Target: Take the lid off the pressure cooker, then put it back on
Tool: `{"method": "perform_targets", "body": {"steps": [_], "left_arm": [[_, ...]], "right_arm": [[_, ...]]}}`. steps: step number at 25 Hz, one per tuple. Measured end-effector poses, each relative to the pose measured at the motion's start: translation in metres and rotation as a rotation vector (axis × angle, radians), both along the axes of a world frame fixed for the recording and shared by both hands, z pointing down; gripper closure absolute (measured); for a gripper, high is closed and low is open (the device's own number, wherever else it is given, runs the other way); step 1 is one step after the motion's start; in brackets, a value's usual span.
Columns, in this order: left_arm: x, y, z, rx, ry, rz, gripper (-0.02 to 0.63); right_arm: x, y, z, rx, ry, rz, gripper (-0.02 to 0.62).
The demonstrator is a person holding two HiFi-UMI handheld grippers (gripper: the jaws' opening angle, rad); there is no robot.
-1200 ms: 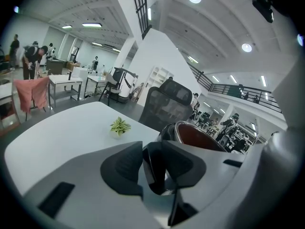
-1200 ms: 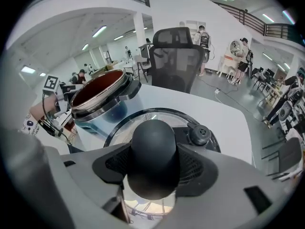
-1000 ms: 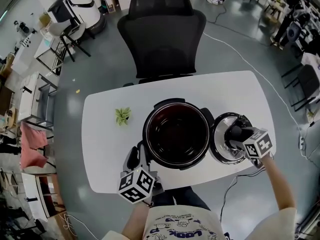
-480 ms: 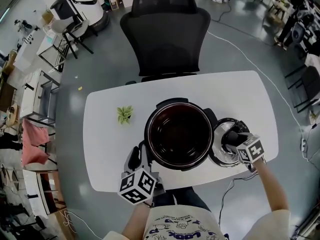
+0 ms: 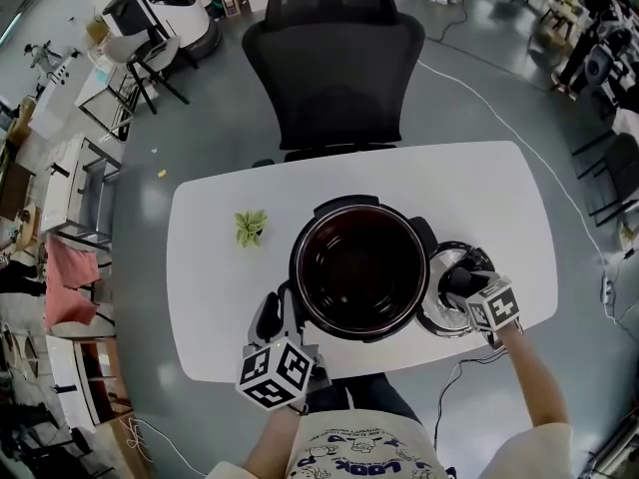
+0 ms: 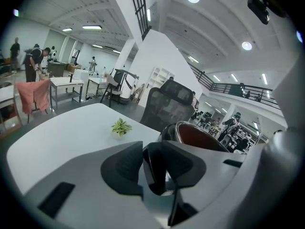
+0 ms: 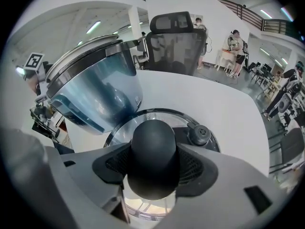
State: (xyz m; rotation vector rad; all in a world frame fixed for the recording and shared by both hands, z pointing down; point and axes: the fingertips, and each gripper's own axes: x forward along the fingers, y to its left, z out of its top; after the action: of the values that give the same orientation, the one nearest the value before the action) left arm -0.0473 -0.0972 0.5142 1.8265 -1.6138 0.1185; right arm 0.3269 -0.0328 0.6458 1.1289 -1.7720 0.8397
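1. Lid (image 5: 440,313) is off, just right of the pressure cooker (image 5: 300,267), on or barely above the surface (image 5: 215,287); contact unclear.
2. Right gripper (image 7: 153,168) is pinching the lid's black knob (image 7: 153,144).
3. Cooker is open, with a dark interior and nothing visible inside.
4. Left gripper (image 5: 275,319) is clamped on the cooker's side handle (image 6: 162,168), likely bracing the body.
5. Status: removal looks done. Left to do: carry the lid back over the rim and seat it.
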Motion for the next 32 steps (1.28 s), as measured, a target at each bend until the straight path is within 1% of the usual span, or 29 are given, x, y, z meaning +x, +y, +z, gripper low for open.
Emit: {"method": "perform_targets", "body": {"steps": [7, 18, 22, 23, 24, 25, 27, 30, 32], "left_arm": [[0.000, 0.000, 0.000, 0.002, -0.001, -0.004, 0.471], [0.000, -0.001, 0.000, 0.005, -0.001, 0.001, 0.472], [-0.001, 0.000, 0.001, 0.009, 0.001, 0.000, 0.471], [-0.001, 0.000, 0.001, 0.010, 0.002, 0.000, 0.472], [-0.001, 0.000, 0.001, 0.012, 0.002, 0.001, 0.471], [-0.001, 0.000, 0.001, 0.013, 0.002, 0.002, 0.472], [-0.001, 0.000, 0.000, 0.017, 0.002, 0.007, 0.471], [-0.003, 0.000, -0.001, 0.030, 0.002, 0.014, 0.467], [-0.006, 0.000, -0.003, 0.045, -0.004, 0.015, 0.459]], "right_arm": [[-0.002, 0.005, 0.009, 0.009, 0.059, -0.041, 0.301], [-0.003, 0.004, 0.009, 0.050, 0.051, -0.034, 0.299], [-0.004, 0.004, 0.009, 0.097, 0.062, -0.043, 0.294], [-0.005, 0.004, 0.008, 0.114, 0.058, -0.037, 0.281], [-0.007, 0.004, 0.007, 0.130, 0.044, -0.024, 0.229], [-0.010, 0.003, 0.005, 0.145, 0.022, -0.008, 0.202], [-0.017, 0.001, -0.002, 0.176, -0.012, 0.024, 0.181], [-0.021, -0.003, -0.009, 0.222, -0.025, 0.076, 0.153], [-0.019, -0.007, -0.018, 0.274, -0.029, 0.126, 0.152]]}}
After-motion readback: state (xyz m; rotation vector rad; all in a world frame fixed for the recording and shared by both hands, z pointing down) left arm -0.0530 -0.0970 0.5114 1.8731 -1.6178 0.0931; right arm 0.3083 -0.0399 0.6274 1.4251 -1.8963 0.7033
